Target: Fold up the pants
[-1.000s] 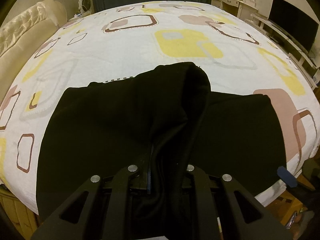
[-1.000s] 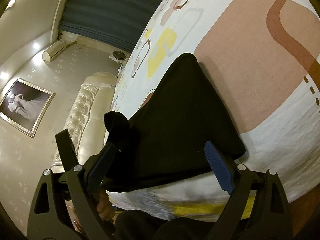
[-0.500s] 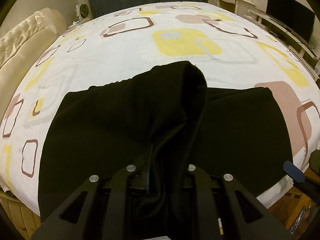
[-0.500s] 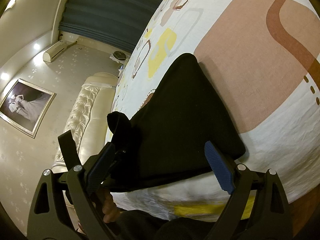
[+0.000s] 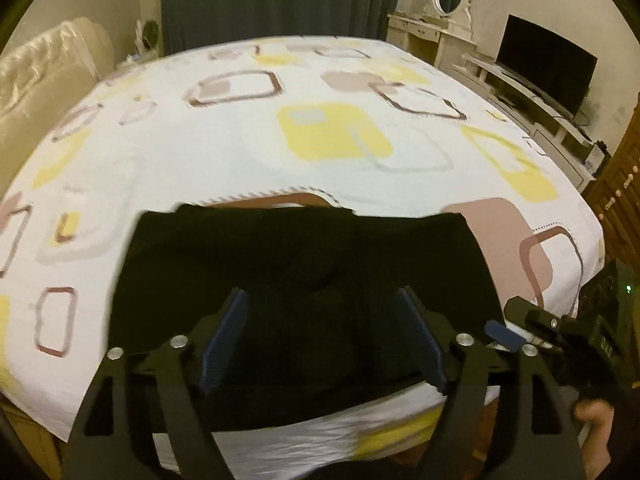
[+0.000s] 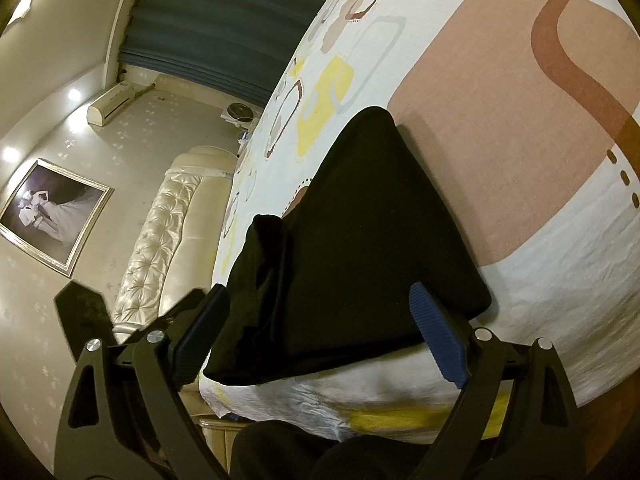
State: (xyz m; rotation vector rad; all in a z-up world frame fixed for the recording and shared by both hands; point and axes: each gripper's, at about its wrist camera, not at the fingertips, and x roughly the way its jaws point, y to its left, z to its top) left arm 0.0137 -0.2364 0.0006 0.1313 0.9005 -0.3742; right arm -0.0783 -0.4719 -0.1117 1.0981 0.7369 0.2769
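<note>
The black pants lie folded in a flat block at the near edge of the bed, with a loose bunched fold at their near left side. My left gripper is open just above the pants' near edge, holding nothing. My right gripper is open and empty at the pants' near right corner; it also shows in the left wrist view. The pants also show in the right wrist view.
The bed has a white sheet with yellow, pink and brown squares. A cream tufted headboard is at the left. A TV on a low stand and a dressing table stand at the right. A wooden cabinet is at the far right.
My left gripper has opened and let go of the raised fold of pants, which has dropped flat onto the rest. The left gripper has drawn back. The right gripper has hardly moved.
</note>
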